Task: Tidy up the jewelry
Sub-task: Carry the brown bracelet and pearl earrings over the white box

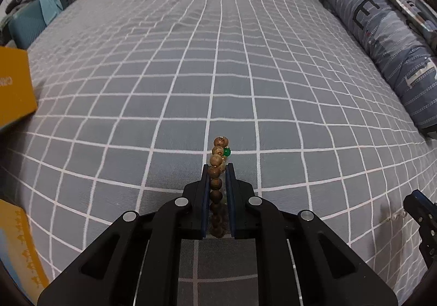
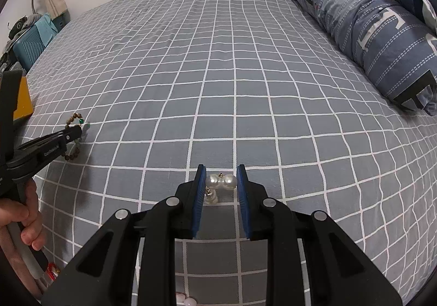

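Observation:
My left gripper [image 1: 218, 169] is shut on a wooden bead bracelet [image 1: 217, 161] with one green bead [image 1: 226, 152], held just above the grey checked bedsheet [image 1: 191, 74]. From the right wrist view the left gripper [image 2: 77, 131] and the bracelet [image 2: 74, 118] show at the far left. My right gripper [image 2: 220, 173] has its jaws pressed against a pearl earring [image 2: 221, 181], two large pearls side by side with smaller ones hanging below. The right gripper [image 1: 418, 210] shows at the right edge of the left wrist view, with pearls [image 1: 396, 216] beside it.
A yellow box [image 1: 13, 87] sits at the left edge of the bed, with another yellow piece [image 1: 19, 246] lower left. A blue patterned quilt roll [image 2: 368, 27] lies along the right side. A teal case [image 2: 30, 44] stands beyond the bed's left edge. Pink beads [image 2: 187, 300] lie at the bottom.

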`<state>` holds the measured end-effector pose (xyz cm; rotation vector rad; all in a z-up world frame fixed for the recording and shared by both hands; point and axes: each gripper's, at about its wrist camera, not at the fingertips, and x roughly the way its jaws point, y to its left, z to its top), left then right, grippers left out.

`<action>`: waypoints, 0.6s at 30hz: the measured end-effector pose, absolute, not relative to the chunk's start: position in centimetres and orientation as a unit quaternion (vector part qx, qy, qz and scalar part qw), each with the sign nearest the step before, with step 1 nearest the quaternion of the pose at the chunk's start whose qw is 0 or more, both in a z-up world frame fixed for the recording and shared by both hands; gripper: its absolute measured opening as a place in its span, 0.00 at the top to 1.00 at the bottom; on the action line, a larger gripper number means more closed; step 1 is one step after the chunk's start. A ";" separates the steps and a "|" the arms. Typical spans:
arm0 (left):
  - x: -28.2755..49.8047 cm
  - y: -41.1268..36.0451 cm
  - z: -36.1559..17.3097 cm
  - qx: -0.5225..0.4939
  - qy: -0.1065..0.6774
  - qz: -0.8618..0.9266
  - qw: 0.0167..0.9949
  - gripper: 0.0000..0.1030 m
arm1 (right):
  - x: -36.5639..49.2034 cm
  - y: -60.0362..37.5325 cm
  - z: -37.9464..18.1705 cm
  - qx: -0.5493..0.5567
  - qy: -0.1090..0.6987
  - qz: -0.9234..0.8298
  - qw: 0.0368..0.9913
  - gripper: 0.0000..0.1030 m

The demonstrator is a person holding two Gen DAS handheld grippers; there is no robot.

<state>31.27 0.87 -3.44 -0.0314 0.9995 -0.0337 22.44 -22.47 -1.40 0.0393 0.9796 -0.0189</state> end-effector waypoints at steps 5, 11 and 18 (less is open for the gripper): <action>30.4 0.4 -1.8 -0.009 0.468 -0.020 0.883 0.90 | 22.1 -22.4 -0.8 0.019 0.466 -0.008 0.885 0.79; 29.0 0.0 0.2 -0.003 0.455 -0.027 0.890 0.90 | 21.1 -22.4 0.8 0.021 0.456 -0.006 0.890 0.79; 26.6 -0.7 3.2 0.007 0.436 -0.032 0.899 0.90 | 19.5 -22.0 3.1 0.022 0.442 -0.003 0.897 0.79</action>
